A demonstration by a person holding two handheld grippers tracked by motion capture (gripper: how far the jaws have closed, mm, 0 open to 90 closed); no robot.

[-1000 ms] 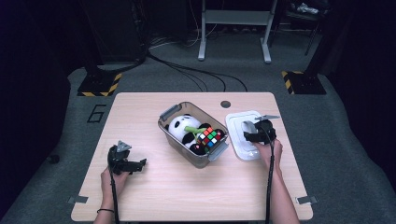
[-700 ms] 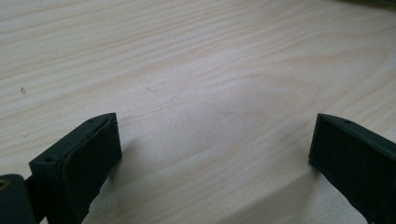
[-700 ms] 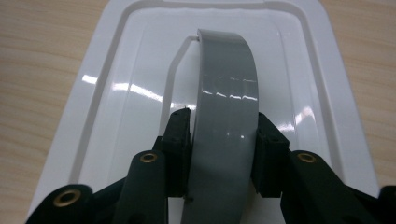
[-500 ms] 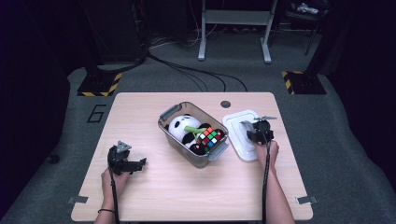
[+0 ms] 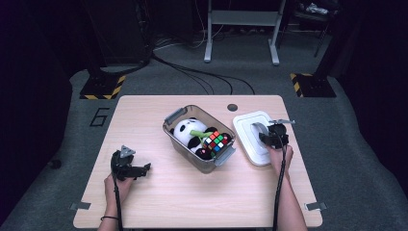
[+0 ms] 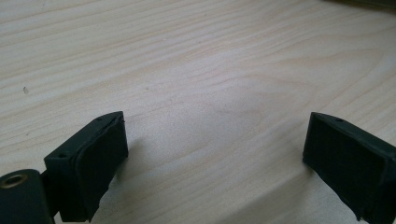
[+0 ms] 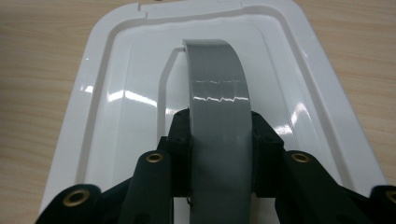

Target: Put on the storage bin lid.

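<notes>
Gripping the grey handle (image 7: 215, 116) of the white lid (image 7: 116, 107), the right gripper (image 7: 219, 140) has its two black jaws pressed on either side of that arched, glossy plastic strap; they have just been closing, and the strap now sits between the pads. This lid is a smooth rounded rectangle with a raised moulded rim and bright reflections on its sheen, and it lies flat on the table (image 5: 159, 202) at the right, just beside the bin (image 5: 174, 117). In the high view the right gripper (image 5: 273, 139) rests over the lid (image 5: 250, 126) with the forearm coming in from below.

Clear and slightly smoky, the bin is a rectangular plastic tub with grey clip latches at two ends, set at an angle near the table's middle. Inside lie a plush panda (image 5: 185, 132), soft and black and white, and a colourful puzzle cube (image 5: 219, 142) with glossy tiled faces.

Well apart at the left, the left gripper (image 5: 126, 166) is held low over bare wood, its matte black jaws spread wide with nothing between them; its own view shows the blocky rubbery pads (image 6: 100, 158) over pale, fine-grained wood.

Light laminate covers the tabletop, which has a round cable grommet (image 5: 232, 107) near its far edge. Grey carpet (image 5: 57, 125) surrounds it, with black cables (image 5: 192, 72) trailing, yellow-and-black striped blocks (image 5: 102, 89) and the metal legs of a stand (image 5: 240, 33) in the dim background.
</notes>
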